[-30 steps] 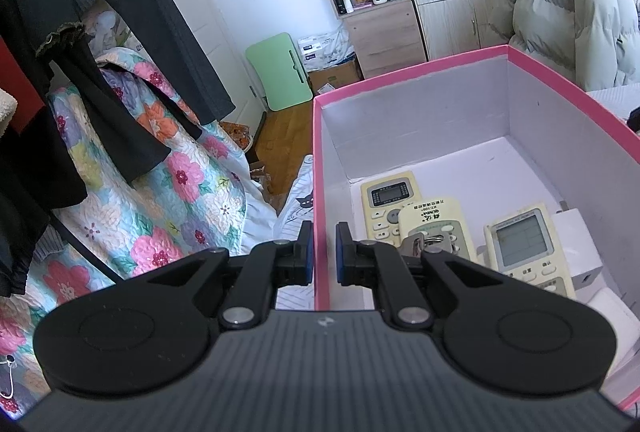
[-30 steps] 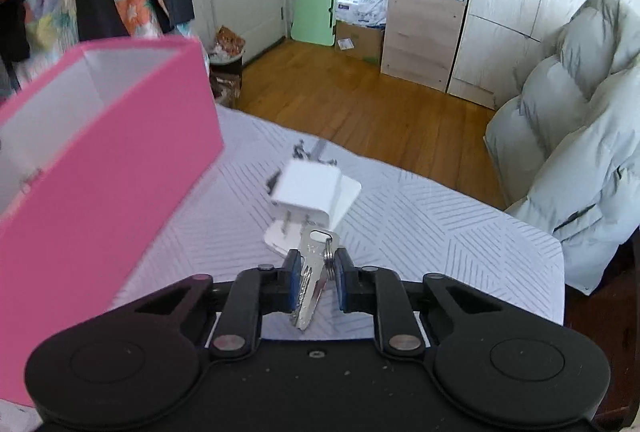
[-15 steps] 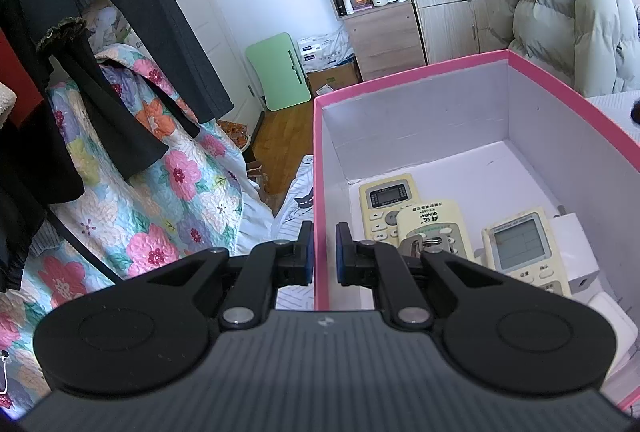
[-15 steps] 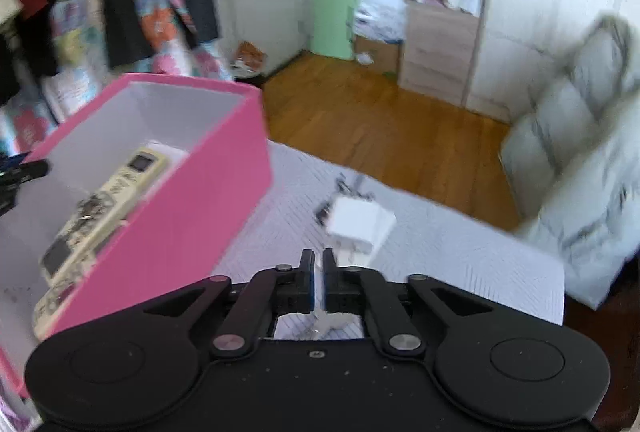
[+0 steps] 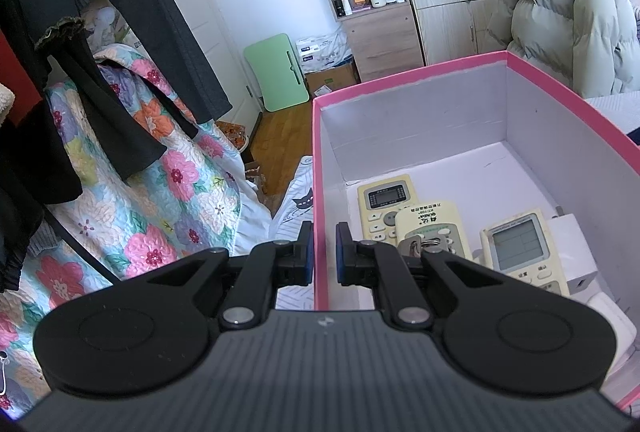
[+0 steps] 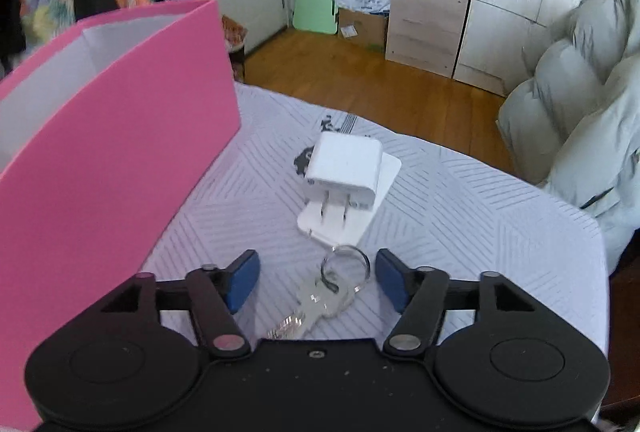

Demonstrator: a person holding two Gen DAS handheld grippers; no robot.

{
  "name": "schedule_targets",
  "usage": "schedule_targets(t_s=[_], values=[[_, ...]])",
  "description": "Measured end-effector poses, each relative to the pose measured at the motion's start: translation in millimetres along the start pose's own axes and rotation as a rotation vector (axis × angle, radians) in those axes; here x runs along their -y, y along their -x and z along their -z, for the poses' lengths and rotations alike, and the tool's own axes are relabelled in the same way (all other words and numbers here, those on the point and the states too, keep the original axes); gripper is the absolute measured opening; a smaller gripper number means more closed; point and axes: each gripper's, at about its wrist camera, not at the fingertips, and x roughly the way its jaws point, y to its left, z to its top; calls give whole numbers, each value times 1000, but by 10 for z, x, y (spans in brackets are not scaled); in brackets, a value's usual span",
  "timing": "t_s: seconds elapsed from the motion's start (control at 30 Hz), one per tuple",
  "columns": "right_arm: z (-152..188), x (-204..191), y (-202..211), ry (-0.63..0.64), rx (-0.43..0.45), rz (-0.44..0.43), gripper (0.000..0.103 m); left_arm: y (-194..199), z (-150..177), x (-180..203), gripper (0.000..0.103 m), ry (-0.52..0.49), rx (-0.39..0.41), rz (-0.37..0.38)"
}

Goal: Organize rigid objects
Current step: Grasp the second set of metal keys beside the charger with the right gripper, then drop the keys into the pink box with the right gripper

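Released since the earlier frame: right gripper point(image 6: 316, 277), jaws just opened wide, key on ring point(image 6: 320, 298) lying loose between them on the patterned white cover point(image 6: 460, 216), near a white plug adapter point(image 6: 344, 172). Left gripper point(image 5: 324, 252): clamped on the pink box point(image 5: 408, 80) wall; inside, three remote controls point(image 5: 386, 206) and a white charger point(image 5: 570, 248). Room: wood floor point(image 6: 380, 88).

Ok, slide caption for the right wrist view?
Right gripper, jaws just opened, over a loose key beside the white charger and pink box.

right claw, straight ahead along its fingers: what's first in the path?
Most likely the silver key on its metal ring, lying on the white patterned cloth between the open right claw fingers. Beyond it sits the white plug adapter. Depth is unclear.
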Motion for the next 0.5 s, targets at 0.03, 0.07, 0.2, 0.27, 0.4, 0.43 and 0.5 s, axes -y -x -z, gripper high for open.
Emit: schedule_targets(t_s=[0.03,0.07,0.2,0.27,0.4,0.43,0.5], values=[[-9,19,0,-7,2,8,71,-3,2,1,8,-1,0,-1],[-11,22,7,-2,1,12,68,-2,4,-3,8,-2,0,-2],[43,22,124,12,1,6,23,5,5,-15,8,9,3,9],[42,29,161,25,-10,-15,22,4,-2,-17,8,12,2,8],[-5,63,298,74,19,-33,5,13,-2,-29,8,13,2,7],[-26,89,355,62,27,-42,5,14,1,-46,8,12,2,7],[-68,103,476,59,57,-51,5,14,4,-62,8,19,2,10]])
